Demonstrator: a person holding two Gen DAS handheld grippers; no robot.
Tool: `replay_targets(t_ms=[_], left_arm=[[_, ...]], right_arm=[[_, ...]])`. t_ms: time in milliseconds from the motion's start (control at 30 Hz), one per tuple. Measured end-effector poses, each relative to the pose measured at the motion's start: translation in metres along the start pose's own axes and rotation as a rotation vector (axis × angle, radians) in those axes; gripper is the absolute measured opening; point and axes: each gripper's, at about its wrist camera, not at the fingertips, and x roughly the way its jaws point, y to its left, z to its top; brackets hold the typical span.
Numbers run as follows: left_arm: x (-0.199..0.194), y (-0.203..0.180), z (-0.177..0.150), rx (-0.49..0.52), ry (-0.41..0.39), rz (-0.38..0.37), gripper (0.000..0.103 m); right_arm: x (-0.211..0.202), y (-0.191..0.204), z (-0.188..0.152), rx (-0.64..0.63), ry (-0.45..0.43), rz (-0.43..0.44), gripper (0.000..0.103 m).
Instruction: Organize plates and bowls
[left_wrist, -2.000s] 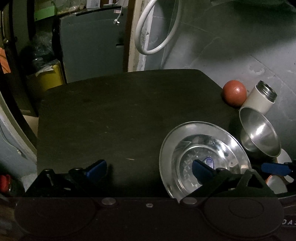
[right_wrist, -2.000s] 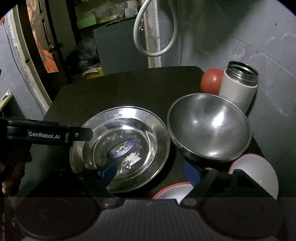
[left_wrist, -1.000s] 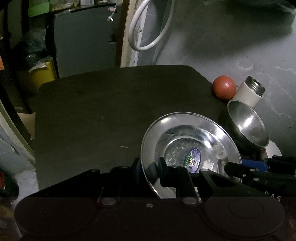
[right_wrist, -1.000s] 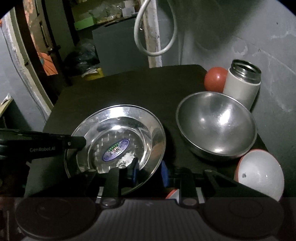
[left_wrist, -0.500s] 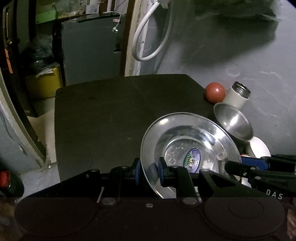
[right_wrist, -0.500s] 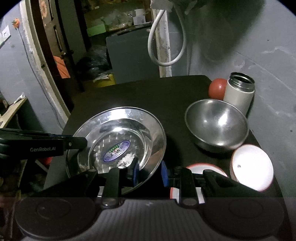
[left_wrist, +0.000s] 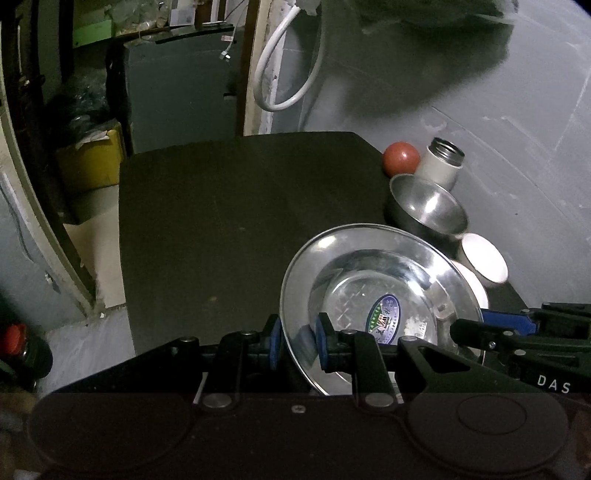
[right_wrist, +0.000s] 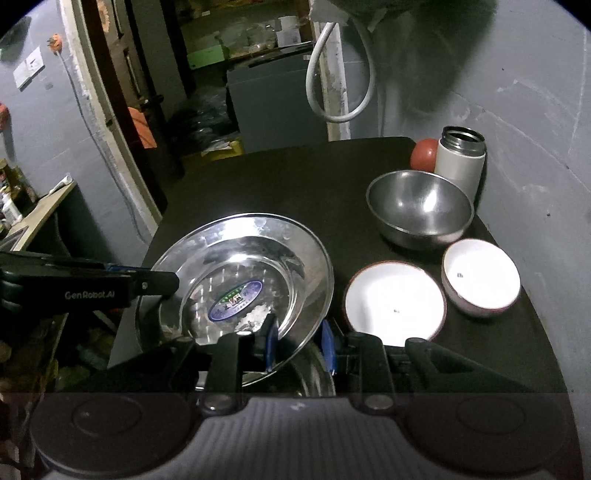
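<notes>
A steel plate (left_wrist: 380, 280) with a blue oval sticker hangs tilted above the black table (left_wrist: 240, 221). My left gripper (left_wrist: 299, 343) is shut on its left rim. In the right wrist view, my right gripper (right_wrist: 300, 345) is shut on the near rim of the steel plate (right_wrist: 240, 266), and the left gripper (right_wrist: 110, 284) reaches in from the left. A steel bowl (right_wrist: 421, 210), a white plate with a red rim (right_wrist: 395, 299) and a small white bowl (right_wrist: 480, 277) rest on the table's right side. More shiny steel (right_wrist: 310, 376) shows under the held plate.
A white flask (right_wrist: 461, 158) with an open steel mouth and a red ball (right_wrist: 423, 155) stand at the table's far right corner against the grey wall. A white hose (right_wrist: 332, 92) hangs behind the table. The table's left edge (left_wrist: 123, 258) drops to the floor.
Both grippers went from open to shut on the steel plate's rim. The plate has risen off the table, and the white plate and small bowl have come into view.
</notes>
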Motion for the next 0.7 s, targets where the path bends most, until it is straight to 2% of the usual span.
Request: replay_targets(t_ms=[433, 700], left_arm=[[-0.018, -0.017, -0.031, 0.030, 0.056, 0.056, 0.022], [-0.015, -0.025, -0.045, 0.047, 0.110, 0.074, 0.023]], right_arm=[[-0.015, 0.003, -0.031, -0.033, 0.076, 0.062, 0.030], [-0.018, 0.002, -0.045, -0.049, 0.124, 0.064, 0.030]])
